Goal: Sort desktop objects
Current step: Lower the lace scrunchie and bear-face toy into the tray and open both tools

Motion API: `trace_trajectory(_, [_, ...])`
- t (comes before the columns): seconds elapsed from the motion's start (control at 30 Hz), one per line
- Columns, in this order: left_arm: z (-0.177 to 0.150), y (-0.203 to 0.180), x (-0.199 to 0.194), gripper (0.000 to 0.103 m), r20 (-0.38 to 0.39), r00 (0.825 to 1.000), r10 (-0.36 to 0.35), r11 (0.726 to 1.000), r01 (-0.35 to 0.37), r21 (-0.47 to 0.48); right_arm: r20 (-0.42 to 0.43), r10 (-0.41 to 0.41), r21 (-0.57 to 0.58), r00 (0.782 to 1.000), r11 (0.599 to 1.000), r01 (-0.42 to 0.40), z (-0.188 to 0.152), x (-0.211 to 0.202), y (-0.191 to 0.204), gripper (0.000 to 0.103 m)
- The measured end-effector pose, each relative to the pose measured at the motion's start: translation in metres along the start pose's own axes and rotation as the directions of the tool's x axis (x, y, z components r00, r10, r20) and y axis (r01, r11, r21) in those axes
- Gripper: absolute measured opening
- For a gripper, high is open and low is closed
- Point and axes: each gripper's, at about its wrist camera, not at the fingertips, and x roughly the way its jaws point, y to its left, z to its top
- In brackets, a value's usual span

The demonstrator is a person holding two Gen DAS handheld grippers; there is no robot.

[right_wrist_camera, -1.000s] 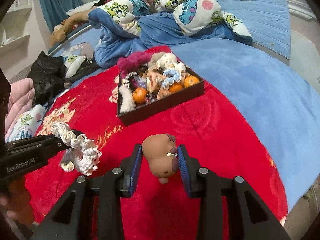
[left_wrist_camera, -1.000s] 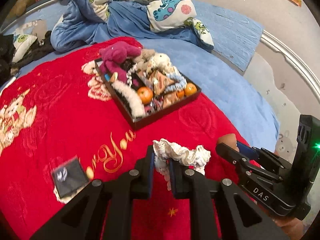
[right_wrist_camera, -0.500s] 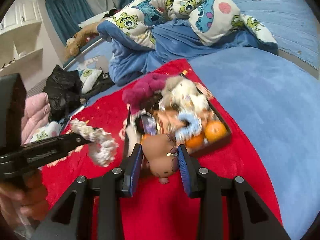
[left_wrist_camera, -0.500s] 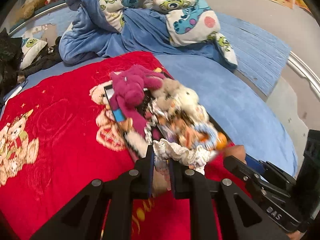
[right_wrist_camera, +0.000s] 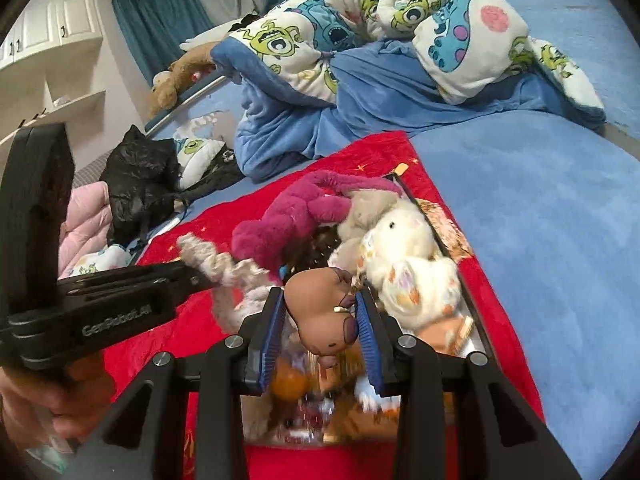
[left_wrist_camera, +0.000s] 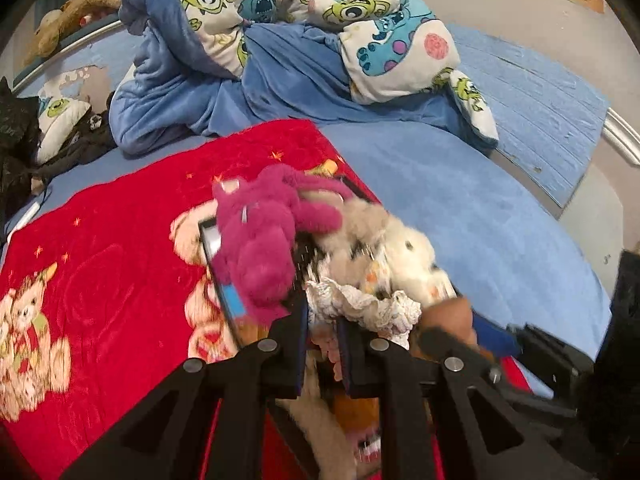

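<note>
My left gripper [left_wrist_camera: 322, 322] is shut on a white crocheted lace piece [left_wrist_camera: 360, 304], held just above a dark tray [left_wrist_camera: 210, 242] crowded with toys. In the right wrist view my right gripper [right_wrist_camera: 320, 320] is shut on a small brown animal figure [right_wrist_camera: 326, 316], also over the tray [right_wrist_camera: 474, 280]. The tray holds a magenta plush [left_wrist_camera: 264, 236], a cream plush [right_wrist_camera: 404, 264] and an orange [right_wrist_camera: 288, 378]. The left gripper [right_wrist_camera: 188, 278] with the lace [right_wrist_camera: 224, 268] shows at the left of the right wrist view. The right gripper's fingers [left_wrist_camera: 452, 342] show at the lower right of the left wrist view.
The tray lies on a red blanket [left_wrist_camera: 104, 264] spread over a blue bed [left_wrist_camera: 460, 192]. A rumpled monster-print duvet [left_wrist_camera: 304, 40] is heaped behind it. A black bag [right_wrist_camera: 140, 176] and pink clothing [right_wrist_camera: 84, 224] sit at the left edge. A hand [right_wrist_camera: 48, 396] grips the left tool.
Both grippers have travelled forward over the red blanket to the tray, which now fills the lower middle of each view. Each keeps its hold on its object.
</note>
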Motion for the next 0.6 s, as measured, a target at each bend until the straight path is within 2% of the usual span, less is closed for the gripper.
trace_trajectory(0.23, [0.026,-0.002,0.027,0.014,-0.011,1.000,0.023,0.999,-0.024,-0.021,-0.017,-0.023,-0.003,1.000,1.000,0.023,0.009,0.019,-0.004,0.035])
trace_trajectory(0.43, [0.027,-0.010,0.032,0.014,-0.021,0.999,0.031,0.999,-0.031,0.009,-0.016,-0.041,-0.042,0.999,0.998,0.040,0.012,0.019,0.002,0.035])
trace_trajectory(0.6, [0.024,-0.013,0.029,0.014,-0.005,0.999,0.043,0.999,-0.043,0.025,-0.015,-0.033,-0.021,0.999,0.999,0.033,0.011,0.021,-0.001,0.035])
